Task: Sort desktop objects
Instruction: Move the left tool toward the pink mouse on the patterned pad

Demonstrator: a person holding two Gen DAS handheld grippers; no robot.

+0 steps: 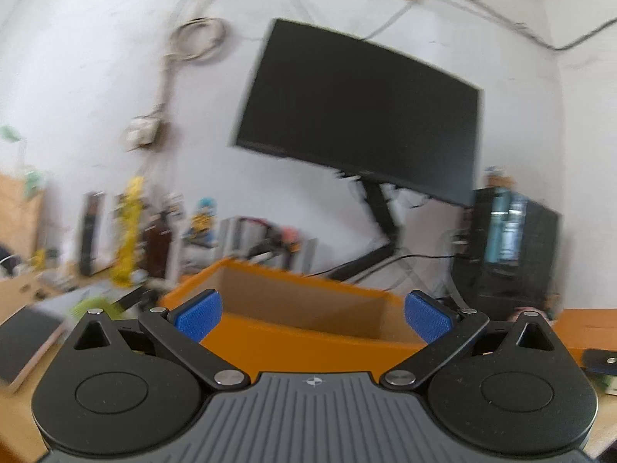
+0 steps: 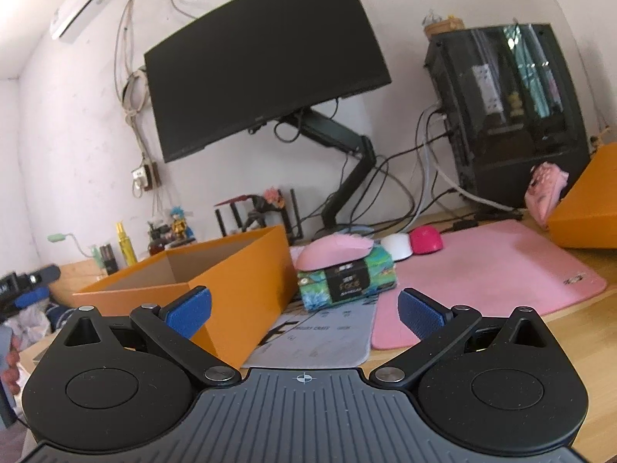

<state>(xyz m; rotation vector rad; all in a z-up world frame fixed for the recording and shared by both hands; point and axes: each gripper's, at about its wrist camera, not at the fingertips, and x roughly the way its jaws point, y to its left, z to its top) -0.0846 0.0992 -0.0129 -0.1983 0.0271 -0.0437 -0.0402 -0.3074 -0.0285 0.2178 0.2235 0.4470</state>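
Two tools are hovering above the tabletop [image 2: 578, 351], and both are spread wide with nothing between their blue pads. The left tool [image 1: 313, 314] is facing the near wall of an open orange box [image 1: 300, 332]; its view is blurred, so little beyond the box reads clearly. The right tool [image 2: 304, 310] is pointing toward the middle of the tabletop, where the things to sort are lying.

Just beyond the right tool, a green patterned pack [image 2: 347, 279] with a dark band is sitting near the right wall of the orange box [image 2: 231, 281], and a pink mouse [image 2: 333, 250] is resting on top of it. Farther back, a white mouse [image 2: 397, 245] and a magenta mouse [image 2: 426, 239] are lying side by side at the far edge of the pink mat [image 2: 501, 270]. A pink controller [image 2: 543, 189] is leaning at the far right beside a second orange piece [image 2: 586, 212], perhaps a lid or another box.

The likeliest trouble, in my judgement, is the stacked pair: closing on the pack from the side could tip the pink mouse off it, and it might roll or drop off the near edge. Grabbing the rounded mouse itself risks a slip if the pads are closing off-centre. The box wall is close to the pack, so the left finger could be catching on it.

As for containers, only bare brown inner walls are showing in the orange box from either view; its floor is hidden, so I cannot tell whether anything is lying inside.
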